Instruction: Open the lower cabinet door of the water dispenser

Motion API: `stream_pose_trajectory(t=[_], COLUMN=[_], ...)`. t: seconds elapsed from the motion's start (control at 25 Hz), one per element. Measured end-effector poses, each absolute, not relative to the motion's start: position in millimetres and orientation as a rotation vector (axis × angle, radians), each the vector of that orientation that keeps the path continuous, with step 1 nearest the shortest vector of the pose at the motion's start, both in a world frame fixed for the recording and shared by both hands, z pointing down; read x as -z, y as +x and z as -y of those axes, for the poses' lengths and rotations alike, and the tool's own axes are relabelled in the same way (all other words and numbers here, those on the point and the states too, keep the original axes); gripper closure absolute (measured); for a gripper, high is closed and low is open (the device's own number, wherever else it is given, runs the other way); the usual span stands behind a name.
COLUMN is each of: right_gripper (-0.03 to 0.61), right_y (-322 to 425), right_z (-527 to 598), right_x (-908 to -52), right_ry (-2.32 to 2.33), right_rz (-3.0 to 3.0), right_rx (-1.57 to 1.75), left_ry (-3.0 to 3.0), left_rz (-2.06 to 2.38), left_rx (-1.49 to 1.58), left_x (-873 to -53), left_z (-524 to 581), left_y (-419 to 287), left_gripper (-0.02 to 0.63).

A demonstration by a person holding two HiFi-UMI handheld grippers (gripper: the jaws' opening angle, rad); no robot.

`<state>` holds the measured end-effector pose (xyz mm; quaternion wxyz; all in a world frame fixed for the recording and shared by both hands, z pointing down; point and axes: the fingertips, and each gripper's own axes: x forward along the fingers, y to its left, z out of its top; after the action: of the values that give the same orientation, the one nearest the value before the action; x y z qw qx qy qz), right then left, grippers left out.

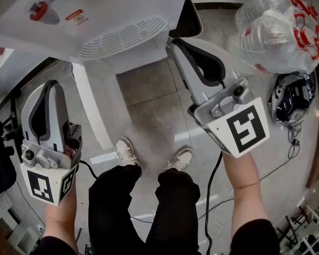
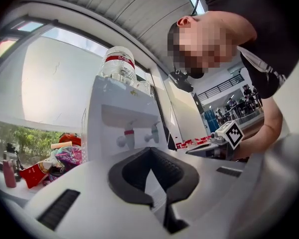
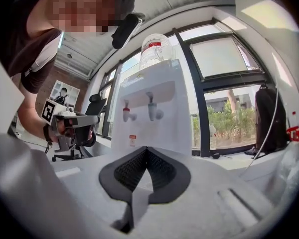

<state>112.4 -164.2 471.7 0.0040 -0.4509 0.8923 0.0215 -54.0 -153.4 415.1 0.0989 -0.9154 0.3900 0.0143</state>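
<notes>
Lower cabinet door (image 1: 93,108) | apparently stood swung out from the water dispenser (image 1: 122,36), left of the person's feet | left gripper (image 2: 150,151), right gripper (image 3: 147,151): jaws together, empty, clear of door | step: opening seemingly done | next: only checking it was fully open.

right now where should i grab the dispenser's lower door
Its free end, along the top edge, coming from above. In the head view the lower door seems already swung out toward you, a thin panel seen edge-on that open jaws could straddle. No handle shows.
</notes>
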Motion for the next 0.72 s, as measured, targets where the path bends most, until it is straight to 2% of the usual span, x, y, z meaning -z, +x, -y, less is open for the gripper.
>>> stream_pose_trajectory(t=[0.72], right_gripper=[0.575], right_y=[208.3], right_z=[126.2], right_x=[-315.7], right_ry=[-1.654], right_rz=[-2.584], right_rx=[0.22], left_ry=[-2.785], left_rz=[-1.12], left_rx=[0.019], left_x=[-257.1], left_z=[141.5], left_y=[2.9], left_gripper=[0.606])
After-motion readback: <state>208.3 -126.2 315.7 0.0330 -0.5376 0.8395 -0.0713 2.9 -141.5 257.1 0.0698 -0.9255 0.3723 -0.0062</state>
